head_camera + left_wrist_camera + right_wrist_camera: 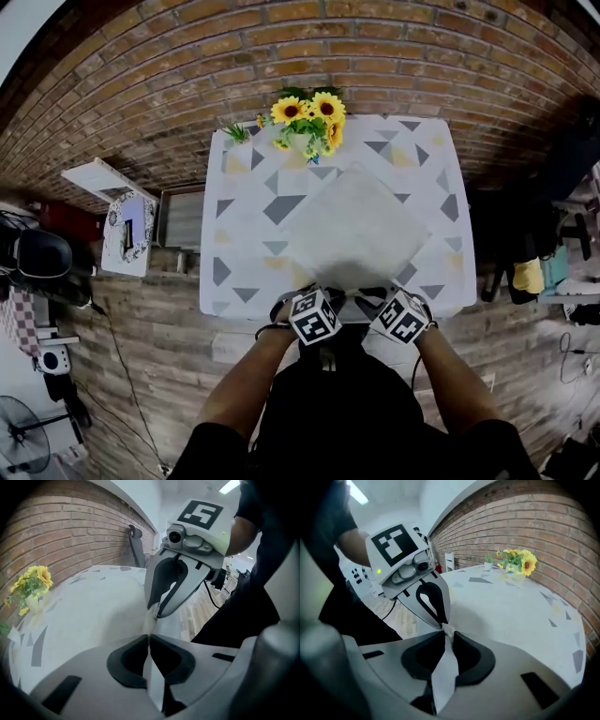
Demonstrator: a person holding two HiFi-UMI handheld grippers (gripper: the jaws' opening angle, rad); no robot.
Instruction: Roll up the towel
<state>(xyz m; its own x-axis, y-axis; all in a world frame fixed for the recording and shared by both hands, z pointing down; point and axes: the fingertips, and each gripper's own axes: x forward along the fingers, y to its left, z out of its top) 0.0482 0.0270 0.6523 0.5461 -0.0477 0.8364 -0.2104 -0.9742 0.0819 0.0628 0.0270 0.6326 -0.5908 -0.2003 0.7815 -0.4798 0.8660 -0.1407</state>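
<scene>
The towel point(352, 230), soft, light and limp, lies flat on the surface point(242, 192) ahead. The left hand-held gripper point(148, 641) and right hand-held gripper point(446, 637) both pinch its near corner, probably the best hold for rolling.

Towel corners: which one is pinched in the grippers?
The corner of the towel nearest the person, at the table's front edge: left gripper and right gripper pinch it; the other three lie flat.
</scene>
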